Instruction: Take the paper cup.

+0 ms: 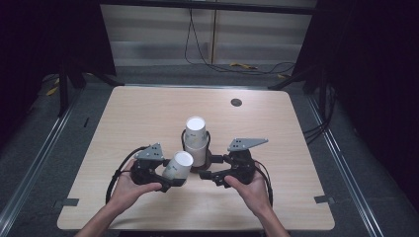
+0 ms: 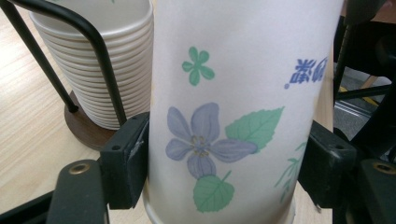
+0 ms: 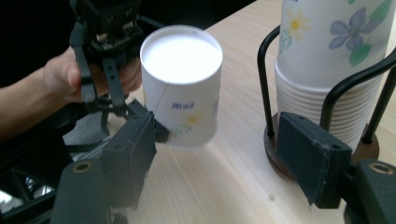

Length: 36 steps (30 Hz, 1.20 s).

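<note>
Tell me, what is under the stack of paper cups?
The stack stands on a round dark wooden base with black wire uprights, on the table. The base's middle is covered.

A white paper cup (image 1: 177, 165) with blue flowers is upside down and tilted, held above the table. Beside it, a stack of cups (image 1: 196, 140) stands in a black wire holder (image 1: 209, 163).

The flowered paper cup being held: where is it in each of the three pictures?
High view: the cup sits left of centre, tilted, in the left hand-held gripper.
Left gripper view: the cup is centre frame, clamped between the black jaws.
Right gripper view: the cup is upper centre-left, held off the table.
Shared landmark: the cup stack in its wire holder, also at the right gripper view's right.
</note>
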Each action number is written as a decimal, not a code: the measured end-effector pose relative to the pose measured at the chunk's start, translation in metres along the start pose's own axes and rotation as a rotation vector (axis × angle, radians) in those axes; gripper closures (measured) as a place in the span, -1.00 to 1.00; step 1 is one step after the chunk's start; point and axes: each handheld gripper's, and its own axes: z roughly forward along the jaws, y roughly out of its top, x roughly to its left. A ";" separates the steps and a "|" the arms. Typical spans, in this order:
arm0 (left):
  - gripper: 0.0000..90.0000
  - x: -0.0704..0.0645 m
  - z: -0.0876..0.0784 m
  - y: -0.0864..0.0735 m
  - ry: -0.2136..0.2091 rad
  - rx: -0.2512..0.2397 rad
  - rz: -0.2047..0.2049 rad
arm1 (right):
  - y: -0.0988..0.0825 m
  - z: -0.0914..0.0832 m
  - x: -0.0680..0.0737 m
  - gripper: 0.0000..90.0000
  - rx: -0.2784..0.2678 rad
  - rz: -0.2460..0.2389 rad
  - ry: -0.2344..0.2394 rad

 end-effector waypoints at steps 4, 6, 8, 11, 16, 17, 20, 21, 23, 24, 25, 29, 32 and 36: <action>-0.36 0.001 0.000 0.001 -0.002 0.020 -0.003 | 0.000 0.002 -0.001 -0.39 0.042 0.006 0.015; -0.36 0.002 0.004 -0.002 -0.006 0.063 0.006 | -0.001 0.007 -0.002 -0.43 0.091 0.002 0.029; -0.36 0.001 0.005 -0.002 -0.004 0.081 0.013 | -0.002 0.009 -0.003 -0.46 0.122 0.001 0.028; -0.36 0.000 0.007 -0.003 -0.024 0.103 0.023 | -0.002 0.011 -0.004 -0.50 0.149 -0.009 0.018; -0.36 0.000 0.007 0.003 -0.023 0.157 0.074 | -0.001 0.011 -0.005 -0.56 0.163 -0.005 0.015; -0.36 0.000 0.007 0.004 -0.022 0.159 0.075 | -0.001 0.011 -0.005 -0.57 0.170 -0.007 0.010; -0.36 0.000 0.008 0.005 -0.016 0.188 0.101 | -0.002 0.012 -0.005 -0.60 0.181 -0.010 0.006; -0.36 0.000 0.008 0.005 -0.018 0.195 0.104 | -0.002 0.012 -0.005 -0.61 0.181 -0.011 0.004; -0.37 -0.001 0.008 0.006 -0.018 0.194 0.098 | -0.002 0.012 -0.006 -0.60 0.192 -0.011 0.005; -0.37 0.000 0.009 0.007 -0.026 0.202 0.102 | -0.002 0.012 -0.006 -0.60 0.196 -0.010 0.006; -0.37 0.000 0.009 0.007 -0.026 0.202 0.102 | -0.002 0.012 -0.005 -0.57 0.199 -0.012 0.003; -0.37 0.001 0.011 0.008 -0.024 0.236 0.115 | -0.002 0.012 -0.006 -0.52 0.205 -0.021 0.003; -0.37 0.001 0.013 0.007 -0.029 0.240 0.111 | 0.000 0.013 -0.006 -0.52 0.221 -0.034 -0.009; -0.37 0.001 0.016 0.006 -0.030 0.267 0.123 | 0.003 0.015 -0.007 -0.38 0.249 -0.035 0.003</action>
